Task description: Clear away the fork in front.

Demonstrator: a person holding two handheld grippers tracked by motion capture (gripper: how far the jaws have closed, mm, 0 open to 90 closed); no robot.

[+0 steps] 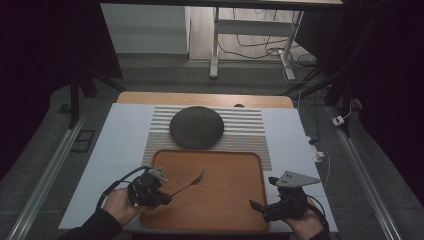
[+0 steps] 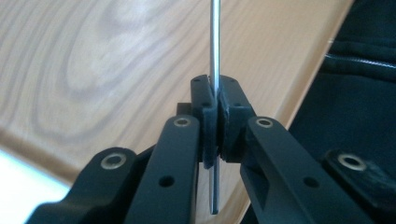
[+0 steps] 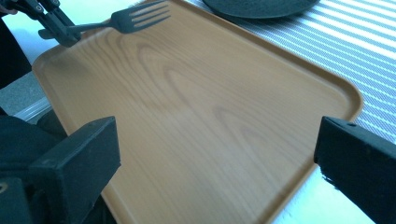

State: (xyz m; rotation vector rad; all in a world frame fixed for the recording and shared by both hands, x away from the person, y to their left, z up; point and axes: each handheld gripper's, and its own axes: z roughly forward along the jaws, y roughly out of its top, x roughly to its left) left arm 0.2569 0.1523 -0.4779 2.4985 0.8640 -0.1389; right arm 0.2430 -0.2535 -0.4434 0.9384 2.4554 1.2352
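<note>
At the near left corner of the wooden tray (image 1: 225, 200), the left gripper (image 1: 167, 196) has its fingers (image 2: 205, 116) pressed together on the thin metal handle of a fork (image 1: 190, 184). In the left gripper view the handle runs straight up between the two black pads, with a short stub sticking out below them. The fork is held clear of the tray, its handle slanting up and away from the person, its tines (image 3: 147, 16) pointing toward the middle of the tray and hanging above the wood grain. In the right gripper view the tines show plainly, spread flat above the tray's far corner.

The right gripper (image 1: 260, 206) sits at the near right corner of the tray, its fingers (image 3: 74, 163) spread wide apart with nothing between them, well apart from the fork. A grey three-cornered plate rides on top of it.

Beyond the tray, a dark round plate (image 1: 196, 127) rests on a striped placemat (image 1: 250, 135), its near edge just reaching the tray's far rim. Tray and placemat both lie on the pale tabletop (image 1: 120, 145).
</note>
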